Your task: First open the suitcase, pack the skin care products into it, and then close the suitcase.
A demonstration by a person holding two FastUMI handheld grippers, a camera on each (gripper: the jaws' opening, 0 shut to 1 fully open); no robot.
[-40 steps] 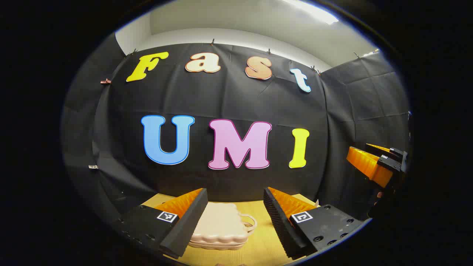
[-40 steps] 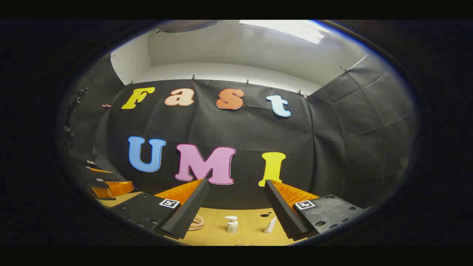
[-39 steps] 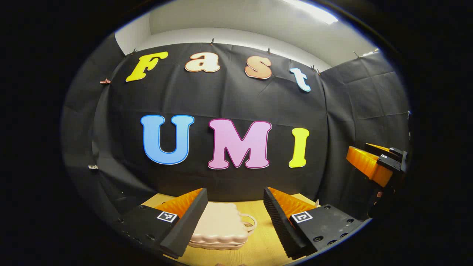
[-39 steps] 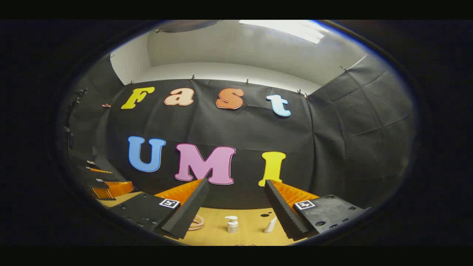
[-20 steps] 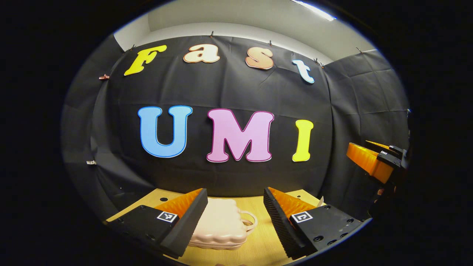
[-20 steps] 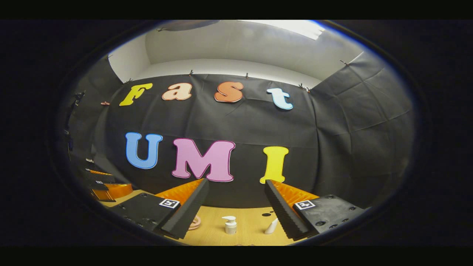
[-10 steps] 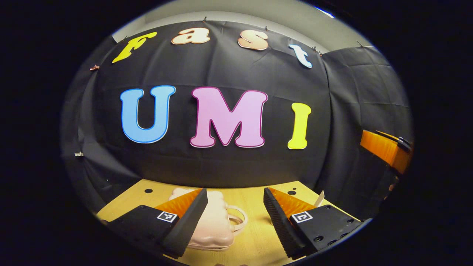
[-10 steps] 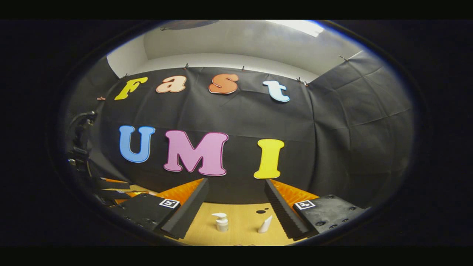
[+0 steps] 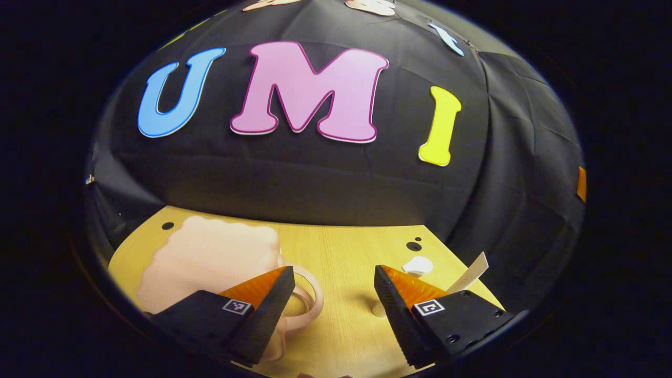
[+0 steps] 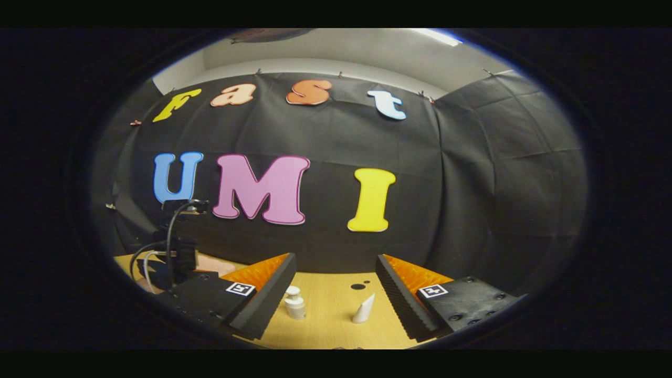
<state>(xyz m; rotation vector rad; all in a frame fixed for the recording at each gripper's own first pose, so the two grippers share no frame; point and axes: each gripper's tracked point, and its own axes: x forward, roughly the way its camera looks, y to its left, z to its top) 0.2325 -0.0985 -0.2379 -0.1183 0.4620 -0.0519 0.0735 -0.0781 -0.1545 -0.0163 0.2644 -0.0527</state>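
**Left gripper view: suitcase shut on the table, both claws wide**

In the left gripper view I see my left gripper (image 9: 332, 275) with its fingers spread wide and nothing between them. The pale pink suitcase (image 9: 207, 260) lies flat and closed on the wooden table (image 9: 341, 247), to the left, and its looped handle (image 9: 307, 302) sits just beside my left finger (image 9: 262, 307), partly behind it. I cannot tell whether that finger touches the handle. Past my right finger there is a small white pump bottle (image 9: 417, 266) and a white tube (image 9: 469, 273) near the table's far right edge.

In the right gripper view my right gripper (image 10: 336, 286) is also wide apart and holds nothing. Between its fingers, farther off on the table (image 10: 336, 325), the pump bottle (image 10: 294, 303) stands upright and the tube (image 10: 364, 309) stands tilted, the two apart from each other. At the left I see the other gripper (image 10: 173, 252) with its cables, low over the pink suitcase (image 10: 212, 264).
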